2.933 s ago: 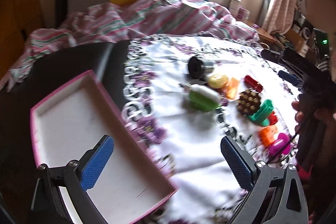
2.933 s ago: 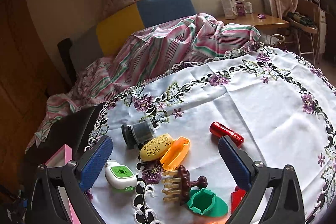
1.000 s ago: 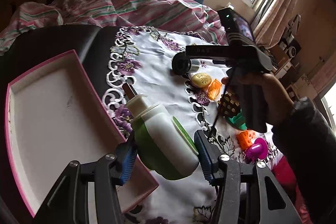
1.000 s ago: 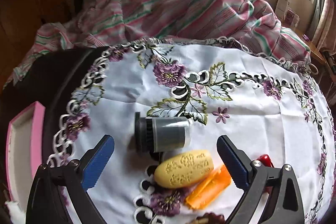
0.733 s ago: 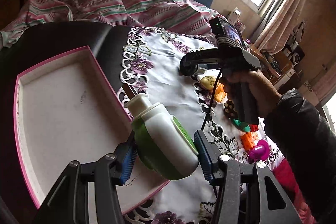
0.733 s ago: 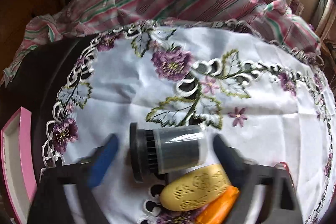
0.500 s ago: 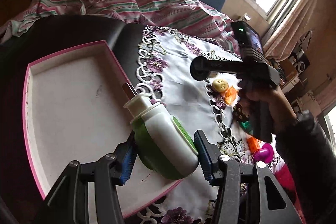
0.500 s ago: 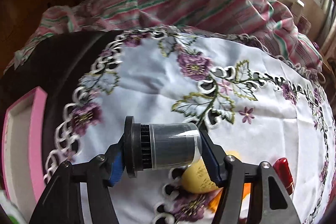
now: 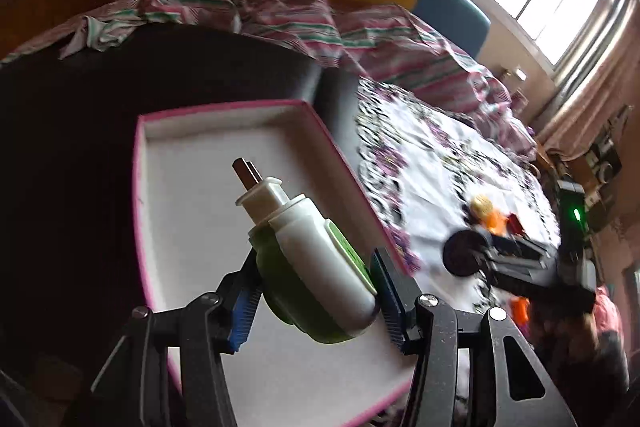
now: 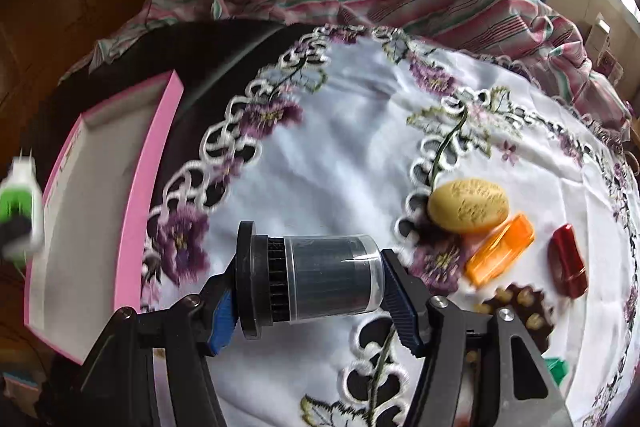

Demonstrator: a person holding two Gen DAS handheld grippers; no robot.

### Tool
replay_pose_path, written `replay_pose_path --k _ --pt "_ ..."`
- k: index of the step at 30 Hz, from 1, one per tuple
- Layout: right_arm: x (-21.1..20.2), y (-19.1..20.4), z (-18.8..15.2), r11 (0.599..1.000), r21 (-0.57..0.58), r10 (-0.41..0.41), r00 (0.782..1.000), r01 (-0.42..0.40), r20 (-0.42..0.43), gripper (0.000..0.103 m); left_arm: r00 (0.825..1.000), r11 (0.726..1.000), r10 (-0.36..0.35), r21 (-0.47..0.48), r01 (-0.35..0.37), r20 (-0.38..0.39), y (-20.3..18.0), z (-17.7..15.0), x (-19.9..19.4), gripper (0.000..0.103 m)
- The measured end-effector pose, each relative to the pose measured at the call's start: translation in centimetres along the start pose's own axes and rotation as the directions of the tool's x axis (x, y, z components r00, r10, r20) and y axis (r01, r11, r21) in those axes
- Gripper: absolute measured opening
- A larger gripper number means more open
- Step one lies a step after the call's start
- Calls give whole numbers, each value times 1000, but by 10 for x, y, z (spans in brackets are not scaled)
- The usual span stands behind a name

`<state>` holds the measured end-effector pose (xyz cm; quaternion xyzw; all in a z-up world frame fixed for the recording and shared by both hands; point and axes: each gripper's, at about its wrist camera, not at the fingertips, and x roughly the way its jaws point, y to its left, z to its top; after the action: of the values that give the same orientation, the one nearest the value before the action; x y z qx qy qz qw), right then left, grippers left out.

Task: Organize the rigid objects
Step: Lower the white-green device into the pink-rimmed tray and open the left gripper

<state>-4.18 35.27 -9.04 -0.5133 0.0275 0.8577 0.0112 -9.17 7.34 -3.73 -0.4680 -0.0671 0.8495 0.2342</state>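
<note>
Two grippers, each loaded.

Item 1: left gripper, pads pinching a green-and-white plug-in device, prongs pointing away. It hangs over the white floor of the pink-rimmed tray, toward the tray's near right side.

Item 2: right gripper, pads pressed on the two ends of a dark cylinder with a clear cap, held crosswise above the embroidered tablecloth, between the tray's right wall and the remaining pile.

Item 3: loose stock at the cloth's right edge: yellow oval piece, orange case, red piece, a brown studded piece partly hidden behind the gripper.

Step in hand, as judged: carrying the first two objects to the tray; nothing lies in it yet.

Next move calls for: lowering the plug-in device to the tray floor and letting go, then bringing the cylinder over the pink wall with clearance.

Room: tray floor wholly open; its right wall is the one edge to clear. The two grippers are converging on the same tray, so they should be set down apart. The cylinder may roll once released.
</note>
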Motion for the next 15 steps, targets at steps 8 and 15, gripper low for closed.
replay_pose_path --k 8,15 --pt "1 5 -7 998 -55 -17 1000 18 19 64 995 994 97 -51 -98 -13 45 41 26 53" --pt "2 1 -5 999 -50 0 1000 1 15 64 985 985 168 -34 -170 -48 61 59 58 54"
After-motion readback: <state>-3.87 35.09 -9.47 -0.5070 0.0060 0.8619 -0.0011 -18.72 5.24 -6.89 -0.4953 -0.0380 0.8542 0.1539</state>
